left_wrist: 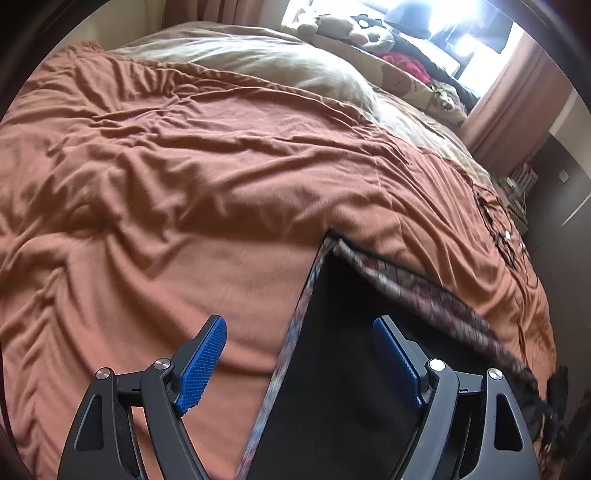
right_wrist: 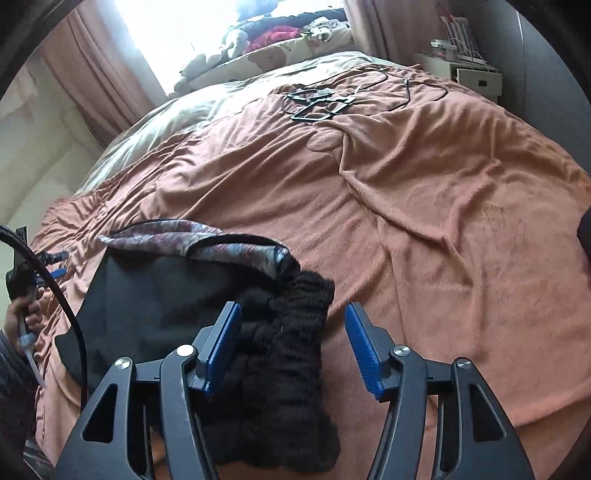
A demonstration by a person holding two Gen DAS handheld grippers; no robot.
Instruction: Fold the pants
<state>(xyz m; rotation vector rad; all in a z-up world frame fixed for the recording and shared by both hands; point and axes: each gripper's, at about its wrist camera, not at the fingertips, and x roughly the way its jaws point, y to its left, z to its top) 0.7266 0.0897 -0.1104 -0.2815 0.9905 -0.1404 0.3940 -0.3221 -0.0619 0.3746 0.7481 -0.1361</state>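
Note:
The black pants [left_wrist: 343, 354] lie folded on the orange bed cover, with a patterned purple-grey lining along their edges. In the right wrist view the pants [right_wrist: 155, 295] lie at the lower left, their ribbed black waistband [right_wrist: 291, 354] bunched toward me. My left gripper [left_wrist: 299, 354] is open and empty, its jaws wide apart over the pants' left edge. My right gripper [right_wrist: 293, 343] is open and empty, straddling the waistband. The left gripper [right_wrist: 48, 258] also shows small at the far left of the right wrist view, held by a hand.
The orange bed cover [left_wrist: 166, 166] is wrinkled and wide. A beige duvet [left_wrist: 266, 62] and stuffed toys [left_wrist: 351, 26] lie at the head. Black cables and frames [right_wrist: 321, 103] lie on the far part of the bed. A white nightstand [right_wrist: 465, 74] stands beside it.

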